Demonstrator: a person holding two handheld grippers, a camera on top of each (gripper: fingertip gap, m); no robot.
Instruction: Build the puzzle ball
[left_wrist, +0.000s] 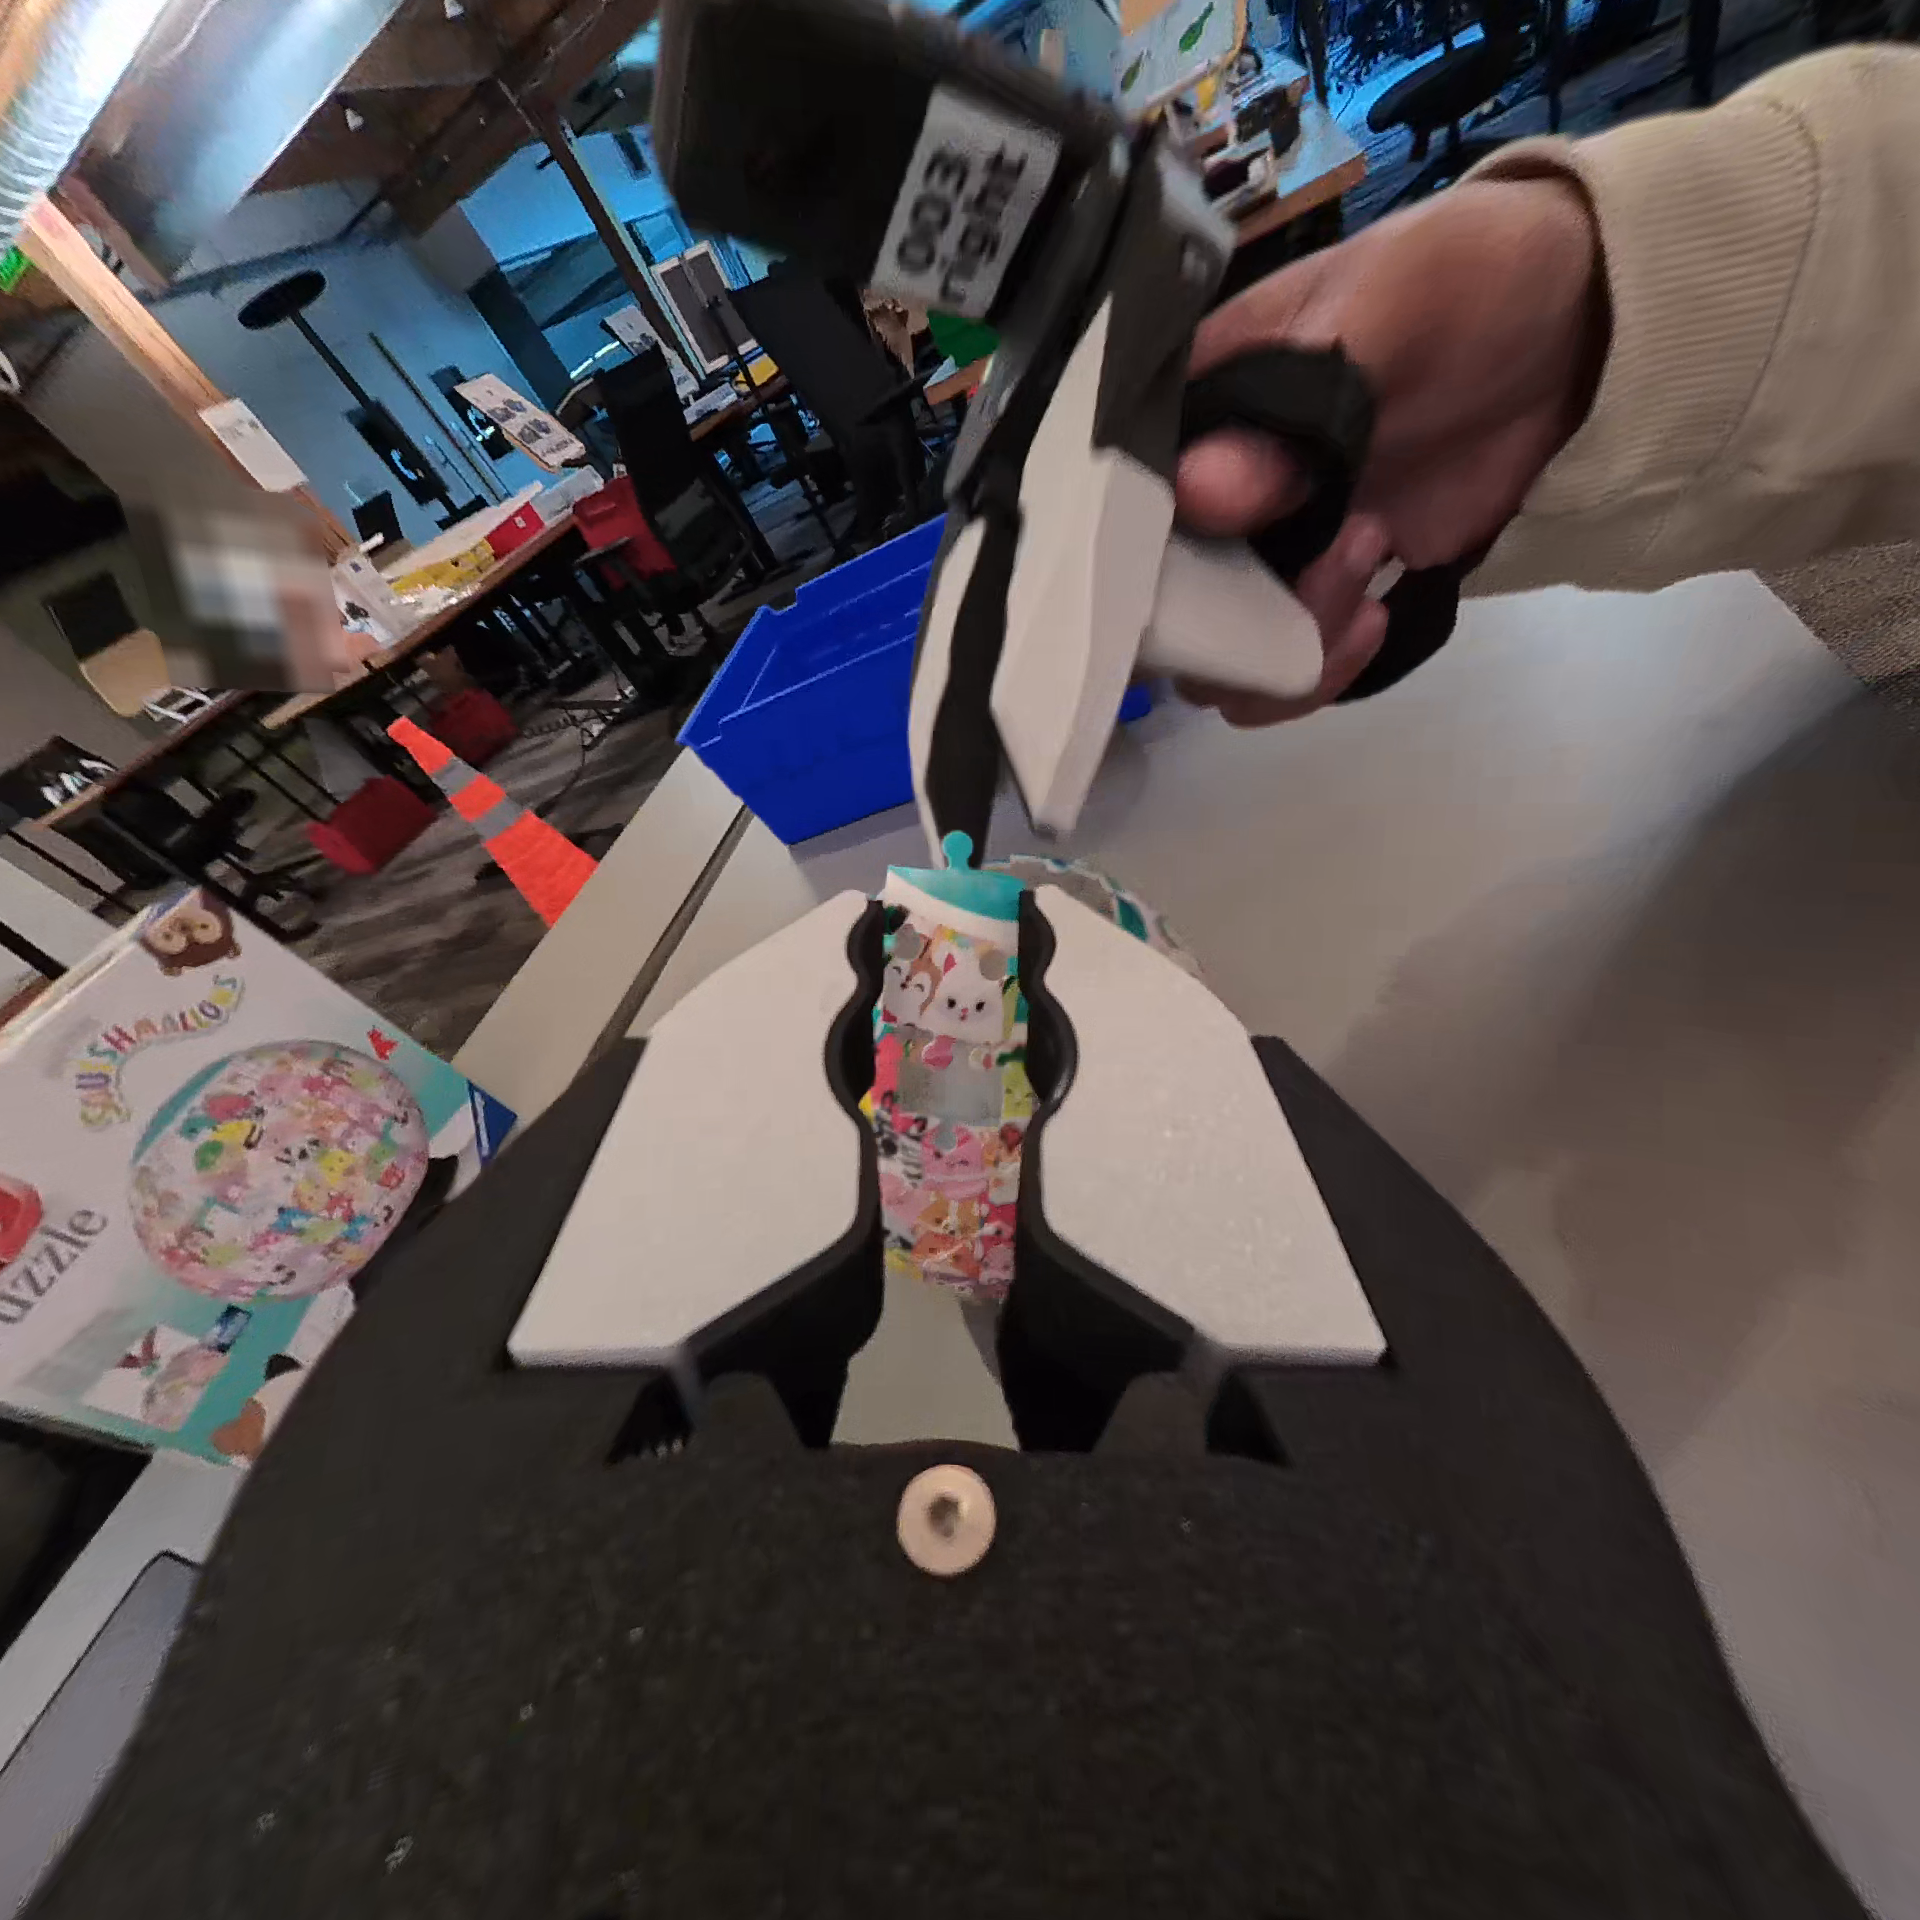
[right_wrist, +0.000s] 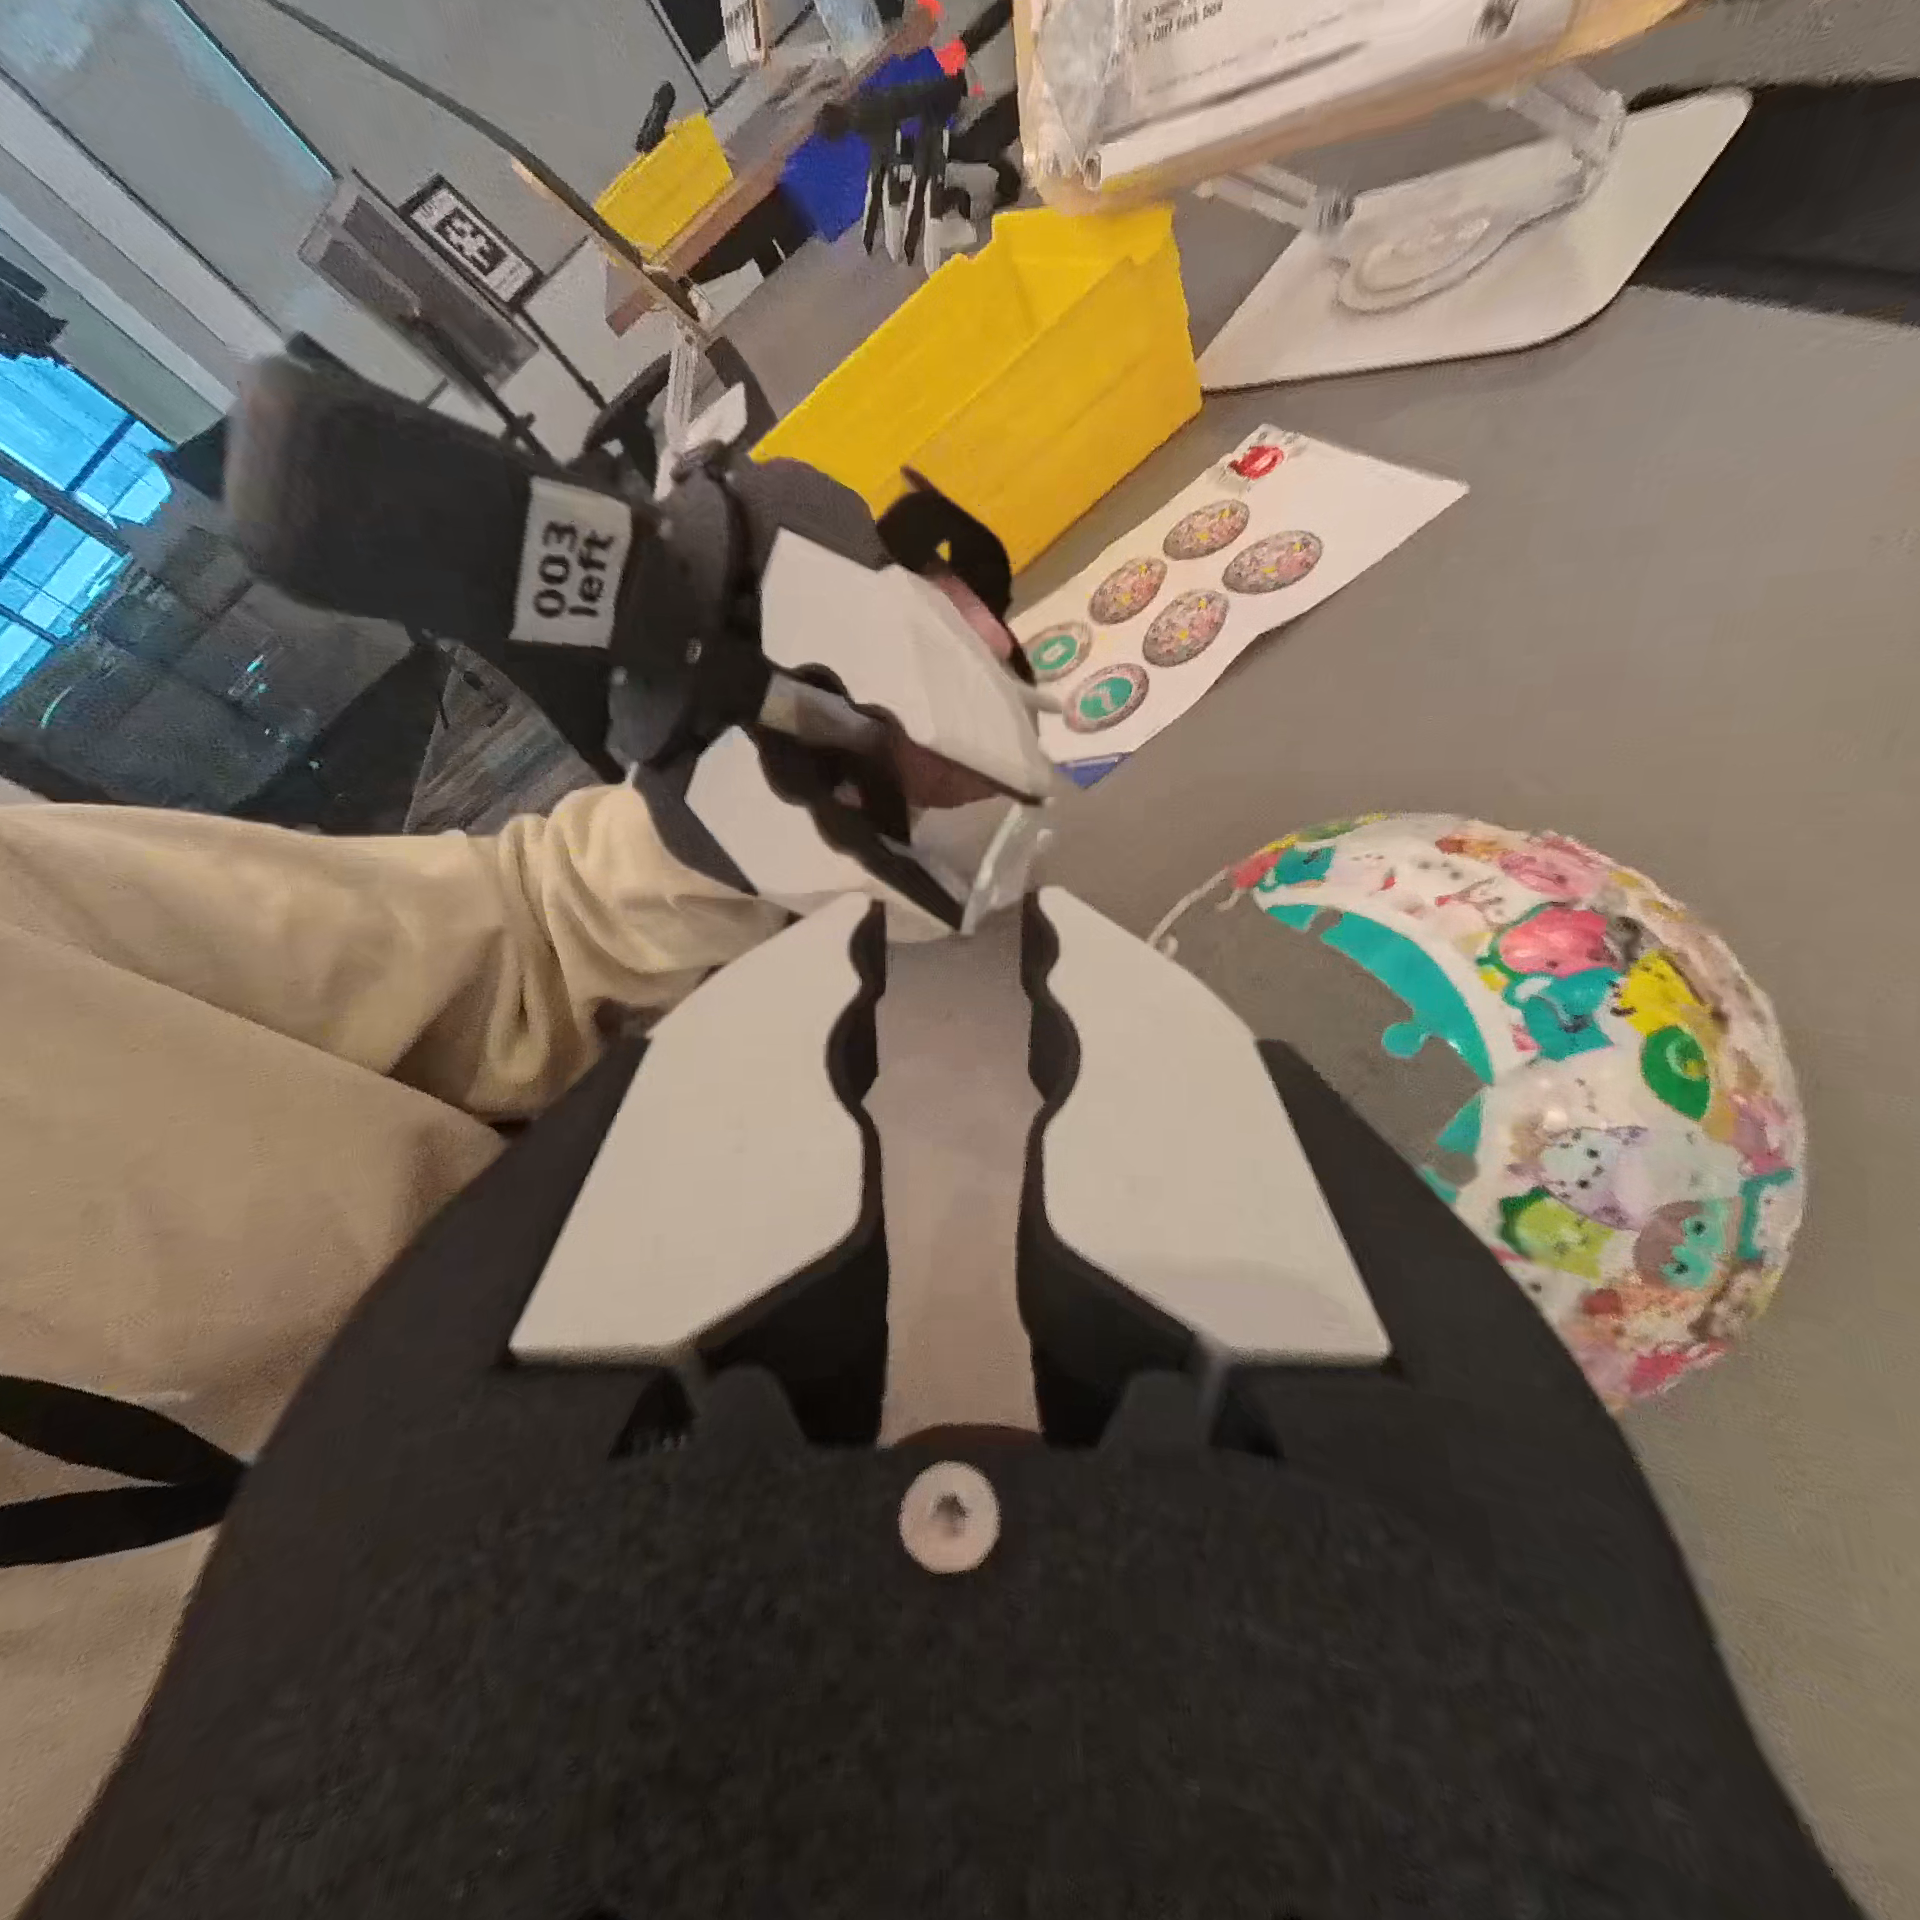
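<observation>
Glossy printed plastic, a curved strip of joined puzzle pieces, pinched between the white fingers of the left hand-held gripper in the left wrist view; cartoon animals across its face, a teal rim and round knob at the top end, jaws narrowed onto both edges of the strip. Just above that knob, tips of the right hand-held gripper, pointing down, held in a hand with a ribbed cream sleeve; fingers close together there, nothing visible between them. Behind, partly hidden, the patterned puzzle ball on the smooth grey bench. Farther back a blue plastic bin; at left the glossy puzzle box. From the right wrist view: right hand-held gripper with a narrow gap between matte white fingers, only bare bench seen through it, no grip on anything. Ahead, left hand-held gripper angled in, clamped on the pale back of the strip. To the right, unfinished puzzle ball resting on the bench, a hollow shell with a wide opening on its left side, jigsaw-toothed edges. Beyond, flat instruction sheet and a yellow plastic bin.
</observation>
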